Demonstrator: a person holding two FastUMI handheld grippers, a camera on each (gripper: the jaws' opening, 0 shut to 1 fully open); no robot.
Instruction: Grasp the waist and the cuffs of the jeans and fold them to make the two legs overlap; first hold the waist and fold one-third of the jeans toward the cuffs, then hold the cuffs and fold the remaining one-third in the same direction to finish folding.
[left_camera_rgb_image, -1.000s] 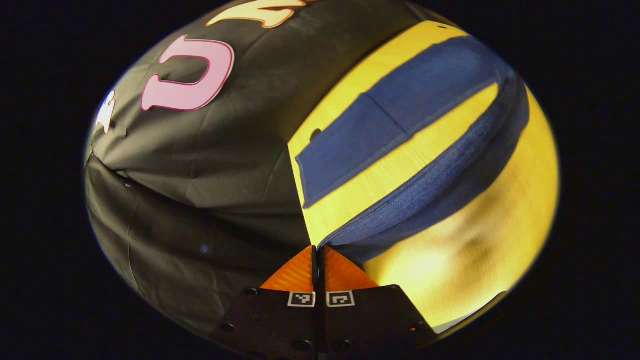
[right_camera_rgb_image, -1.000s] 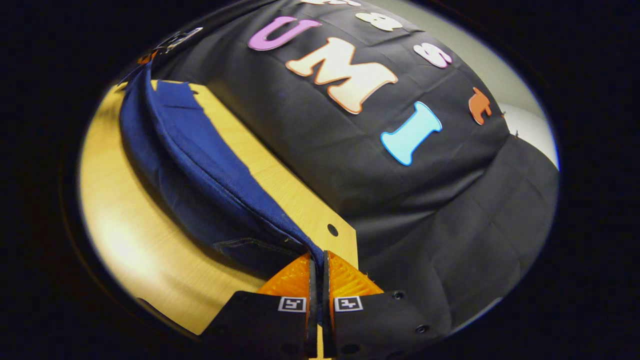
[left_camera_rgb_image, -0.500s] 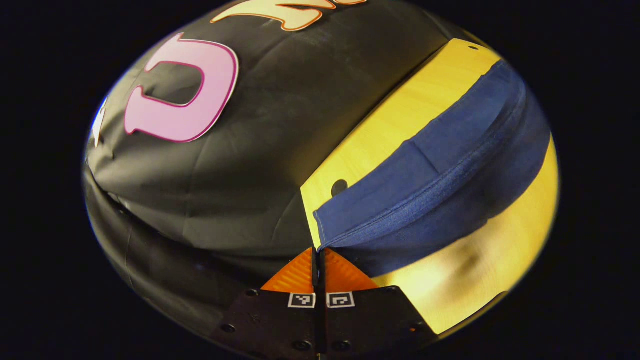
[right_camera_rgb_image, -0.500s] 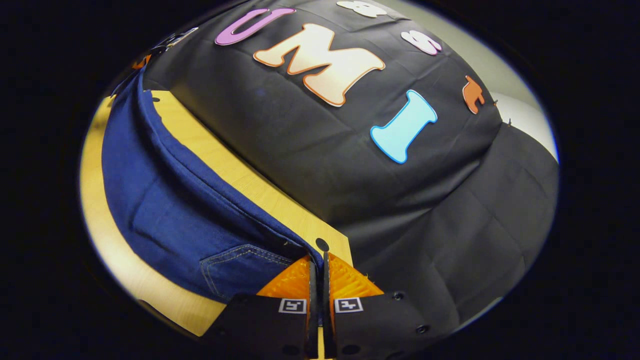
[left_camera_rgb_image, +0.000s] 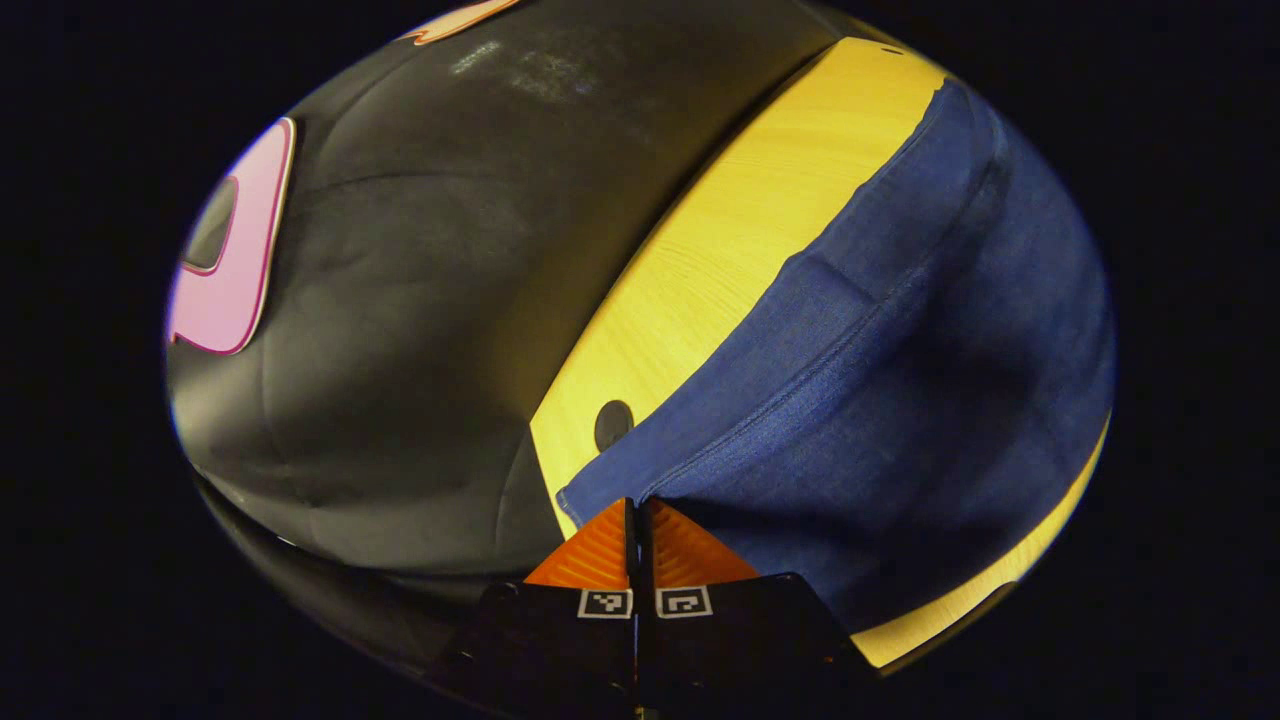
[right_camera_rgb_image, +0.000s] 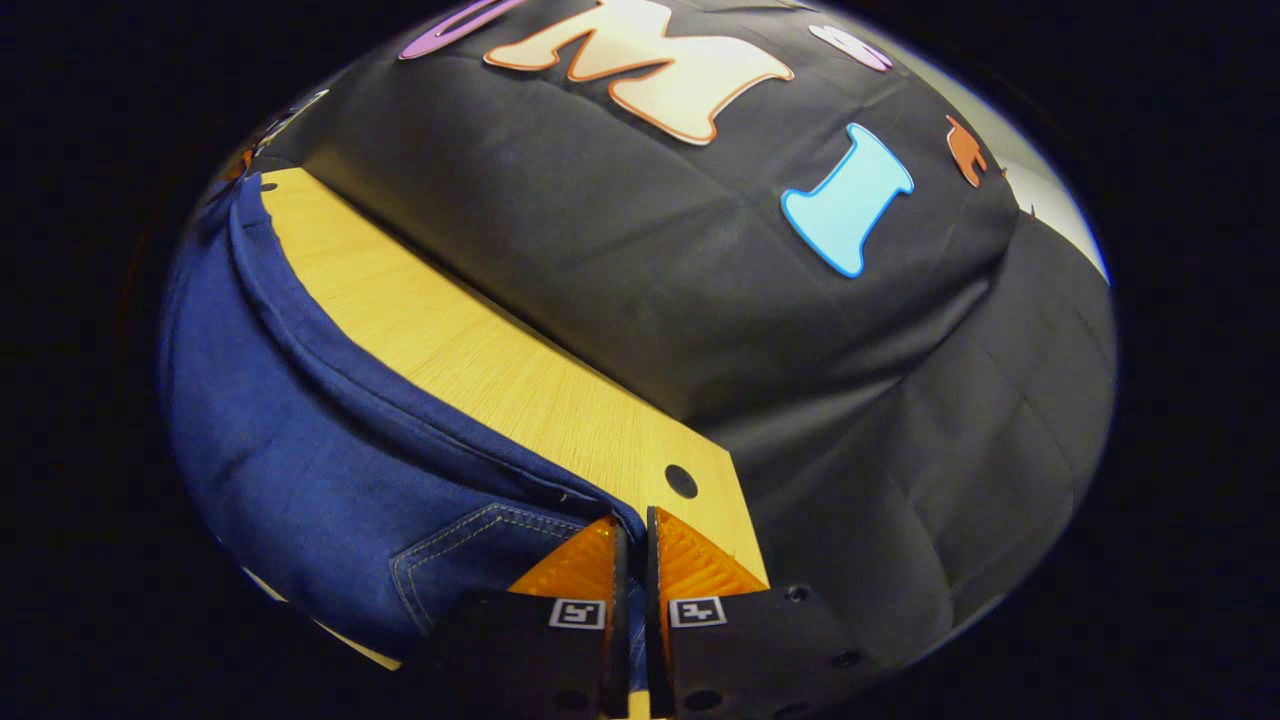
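Jeans (left_camera_rgb_image: 880, 400) — pinched by left gripper (left_camera_rgb_image: 637, 515) and right gripper (right_camera_rgb_image: 632, 525) — on table (right_camera_rgb_image: 480, 370)

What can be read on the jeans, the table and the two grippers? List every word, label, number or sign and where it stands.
No readable words or numbers.
jeans: pocket stitching, no label or brand to read.
table: plain wood grain, no print.
left gripper and right gripper: square coded markers, patterns without letters or digits.
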